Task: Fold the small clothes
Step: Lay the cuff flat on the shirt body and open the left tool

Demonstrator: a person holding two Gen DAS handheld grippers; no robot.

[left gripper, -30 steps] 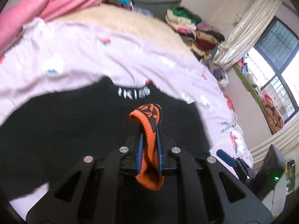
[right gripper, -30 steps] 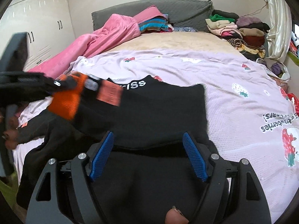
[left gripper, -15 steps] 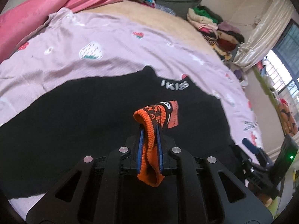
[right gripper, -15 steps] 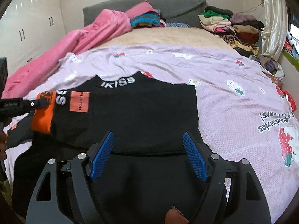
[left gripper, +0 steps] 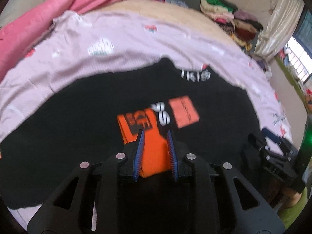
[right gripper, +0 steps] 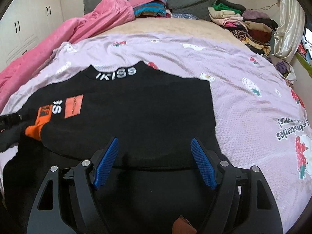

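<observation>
A black knit sweater with white collar lettering (right gripper: 136, 113) lies spread on the lilac strawberry-print bedsheet (right gripper: 243, 97), its sleeve folded across the chest so that the orange ribbed cuff (left gripper: 154, 152) and an orange rectangular patch (left gripper: 183, 114) rest on the black body. The left claw (left gripper: 155, 136) has just been opening: its blue pads (left gripper: 139, 152) stand a little apart on either side of the cuff, which sits between them, and the blur leaves it unclear whether they press on it. The right claw (right gripper: 154, 144) hovers over the sweater's lower part, its blue ridged pads (right gripper: 106, 162) spread wide with nothing gripped between them. A crumpled pink blanket (right gripper: 87, 23) lies along the left side of the bed, and stacks of folded clothes (right gripper: 243, 23) sit at the far right corner beside a cream curtain (right gripper: 288, 23). White cupboard doors (right gripper: 25, 23) stand to the left.
</observation>
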